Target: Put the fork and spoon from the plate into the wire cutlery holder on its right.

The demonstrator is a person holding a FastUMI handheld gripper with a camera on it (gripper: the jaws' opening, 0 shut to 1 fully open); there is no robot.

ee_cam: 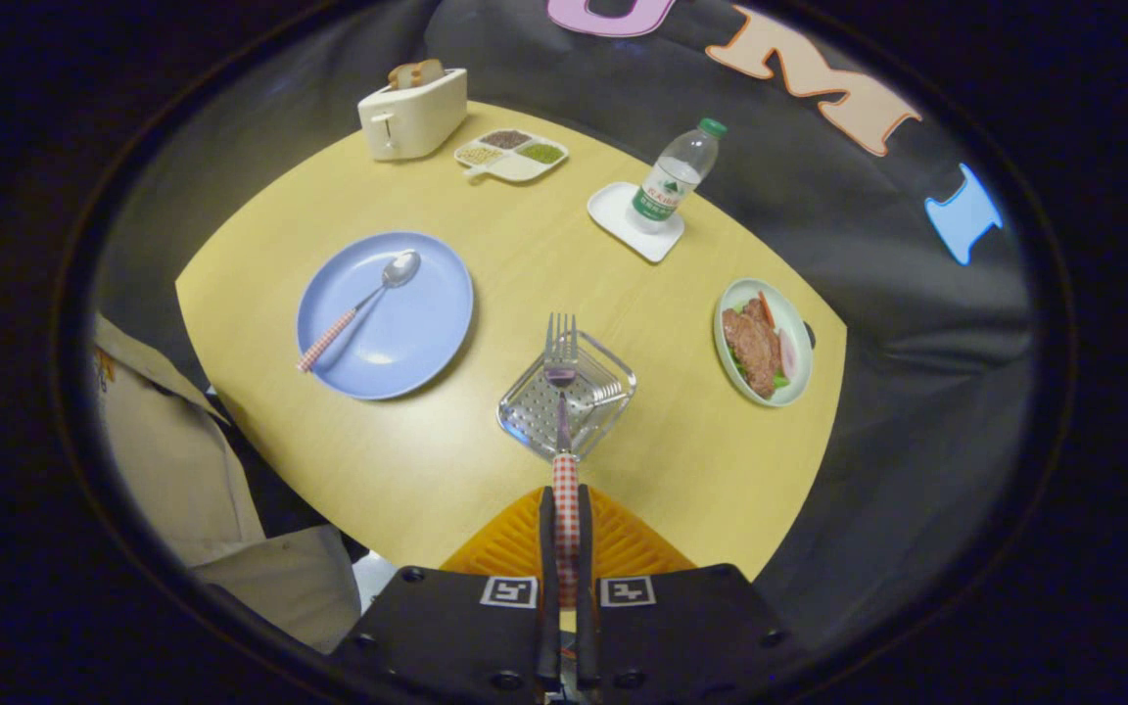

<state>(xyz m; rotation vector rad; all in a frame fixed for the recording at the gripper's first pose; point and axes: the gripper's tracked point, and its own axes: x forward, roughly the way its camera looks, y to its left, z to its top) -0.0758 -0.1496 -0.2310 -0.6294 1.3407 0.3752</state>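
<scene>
Checked-handled fork [562, 392] is clamped in your gripper [565, 529] and hangs over the wire cutlery holder [567, 403] near the tabletop's near edge, so lower it in and release, then fetch the spoon [360, 307] from the blue plate [407, 343].

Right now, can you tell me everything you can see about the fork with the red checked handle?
The metal fork with the red-and-white checked handle is clamped between the fingers of the gripper, which press on its handle from both sides. Its shiny tines point away, over the far rim of the square wire cutlery holder that stands below it on the yellow table. It looks held in the air, its neck over the holder's middle, not yet dropped in.
</scene>
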